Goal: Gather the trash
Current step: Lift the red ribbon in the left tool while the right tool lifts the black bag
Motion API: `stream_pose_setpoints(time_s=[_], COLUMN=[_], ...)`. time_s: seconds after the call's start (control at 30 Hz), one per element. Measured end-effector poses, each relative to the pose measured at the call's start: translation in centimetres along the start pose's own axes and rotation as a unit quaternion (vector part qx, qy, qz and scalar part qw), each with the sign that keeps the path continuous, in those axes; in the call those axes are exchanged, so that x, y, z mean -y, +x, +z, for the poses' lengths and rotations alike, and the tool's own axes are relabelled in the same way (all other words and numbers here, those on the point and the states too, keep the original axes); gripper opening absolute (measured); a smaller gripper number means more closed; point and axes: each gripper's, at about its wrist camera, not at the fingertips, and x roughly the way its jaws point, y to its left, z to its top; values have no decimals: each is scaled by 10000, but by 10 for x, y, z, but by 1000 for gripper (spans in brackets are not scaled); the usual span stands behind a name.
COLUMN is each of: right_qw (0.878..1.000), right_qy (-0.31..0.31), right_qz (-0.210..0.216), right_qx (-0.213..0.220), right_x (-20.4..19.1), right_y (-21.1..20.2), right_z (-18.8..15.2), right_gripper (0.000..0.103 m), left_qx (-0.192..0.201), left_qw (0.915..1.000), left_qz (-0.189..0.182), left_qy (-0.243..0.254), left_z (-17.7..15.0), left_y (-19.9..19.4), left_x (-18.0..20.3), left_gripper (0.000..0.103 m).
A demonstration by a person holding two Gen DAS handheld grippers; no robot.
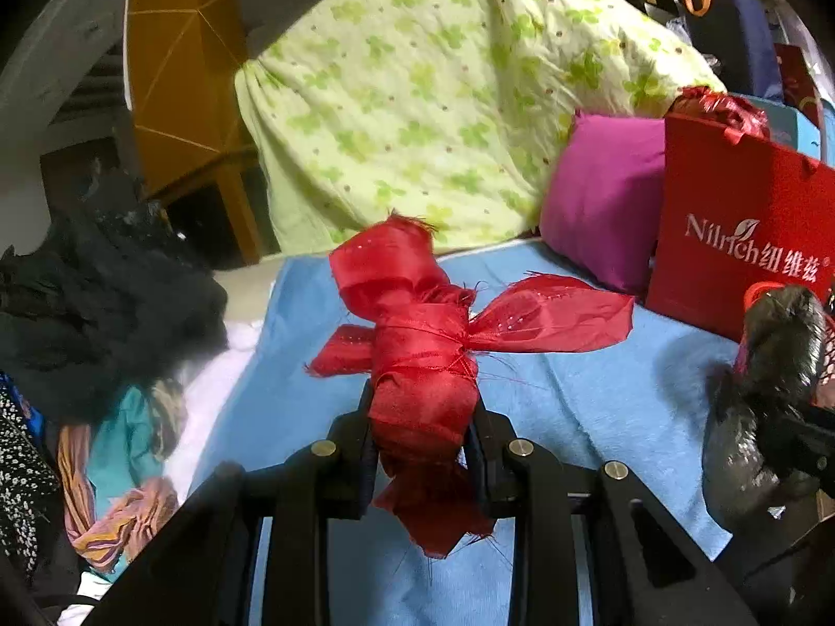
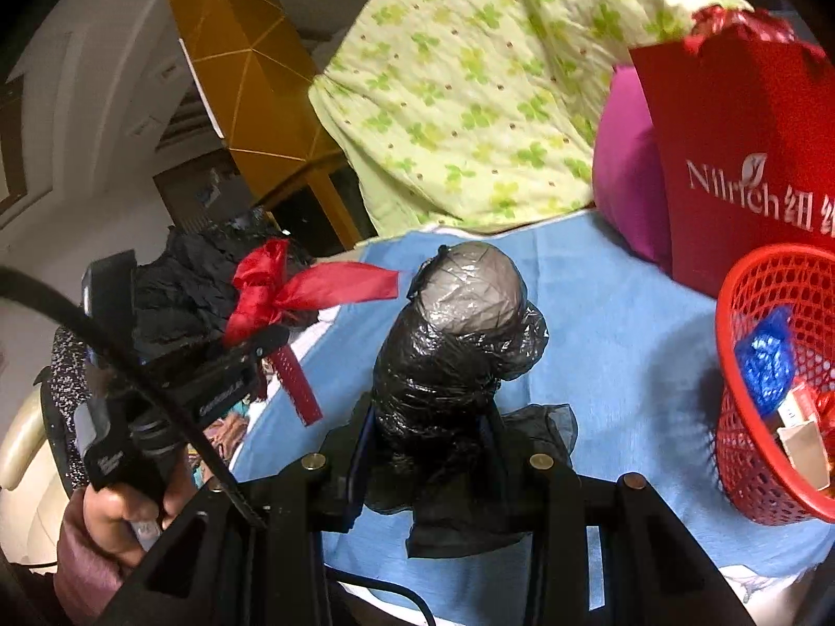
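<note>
**Both grippers loaded with trash above the blue bed**

The left gripper [image 1: 422,417] is clamped tight on a knotted bundle of shiny red satin cloth [image 1: 417,334], its frayed tails sticking out to either side at the centre of the left wrist view. In the right wrist view the same red bundle shows at middle left, carried by the black gripper with a person's hand [image 2: 122,516] wrapped round its handle in the lower left corner.

The right gripper [image 2: 428,438] grips a crumpled wad of black plastic film [image 2: 449,354], which stands up between its fingers at the centre of that view, a smoother grey patch at its top and a loose flap hanging below. In the left wrist view the wad appears at the right edge.

Both bundles are lifted off the light blue bed sheet [image 1: 574,407] that fills the lower middle of each view. A red plastic mesh basket [image 2: 751,313] sits on the sheet at the right edge of the right wrist view, with blue wrapping and bits of card inside. Just behind it stands a red paper shopping bag with white lettering [image 1: 730,229], next to a magenta cushion [image 1: 600,198]. A pale green flower-print quilt [image 1: 417,83] is heaped across the top. Dark clothing [image 1: 94,313] is piled at the left of the left wrist view.
</note>
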Motion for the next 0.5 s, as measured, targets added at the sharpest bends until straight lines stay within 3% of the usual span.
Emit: stream_pose_setpoints(time_s=[0.23, 0.5], right_qw=[9997, 9993], right_qy=[-142, -205], right_qz=[40, 104], right_qx=[196, 304], right_x=[-17, -26], right_y=[-17, -22], right_z=[4, 4], right_gripper=[39, 39], left_qx=[282, 324], left_qw=[9996, 9994], left_qz=[46, 113], left_qy=[-10, -47], left_z=[2, -3], left_y=[-32, -48], left_x=[-3, -7], left_gripper=[30, 30])
